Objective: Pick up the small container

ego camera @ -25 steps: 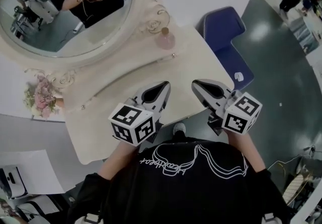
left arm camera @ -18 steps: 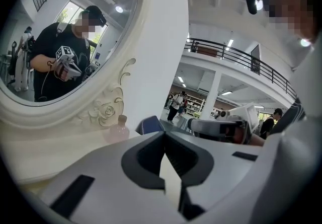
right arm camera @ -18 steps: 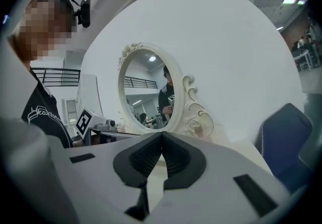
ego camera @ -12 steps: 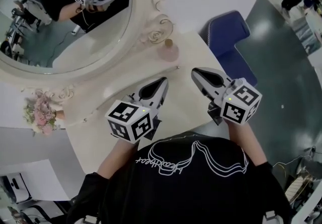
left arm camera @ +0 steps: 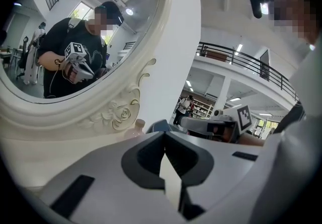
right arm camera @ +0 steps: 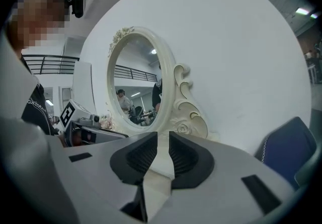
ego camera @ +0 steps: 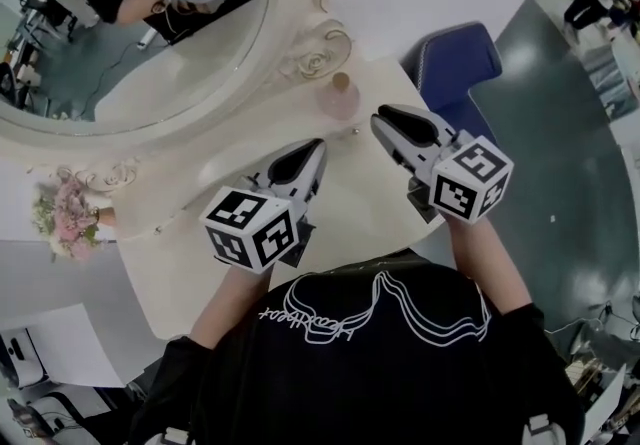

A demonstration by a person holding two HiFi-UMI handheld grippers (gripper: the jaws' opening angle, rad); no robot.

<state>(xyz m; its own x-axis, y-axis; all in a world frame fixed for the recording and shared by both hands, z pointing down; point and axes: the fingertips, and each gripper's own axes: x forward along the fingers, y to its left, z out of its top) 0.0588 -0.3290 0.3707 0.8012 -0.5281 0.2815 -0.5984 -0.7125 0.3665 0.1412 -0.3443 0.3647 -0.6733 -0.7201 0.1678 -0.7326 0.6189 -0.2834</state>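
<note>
Since a second ago both grippers had advanced across the desk (ego camera: 175,273) toward the mirror (ego camera: 130,43), and the right gripper (ego camera: 385,118) had just been opening its jaws. They stood only a narrow way apart, with nothing between them. The left gripper (ego camera: 312,148) had its jaws closed tip to tip and was empty. The small container (ego camera: 340,98), a pink bottle with a pale cap, stood upright on the desk just beside the carved foot of the mirror frame (ego camera: 312,53). It lay at about 10 o'clock from the right gripper's tips and 1 o'clock from the left's, near both but touched by neither. I judged it light, hard and probably glass, so smooth under the pads, easy to topple and not to be dropped. I would have widened the right jaws further and taken it across the round body, below the neck, rather than by the cap.
</note>
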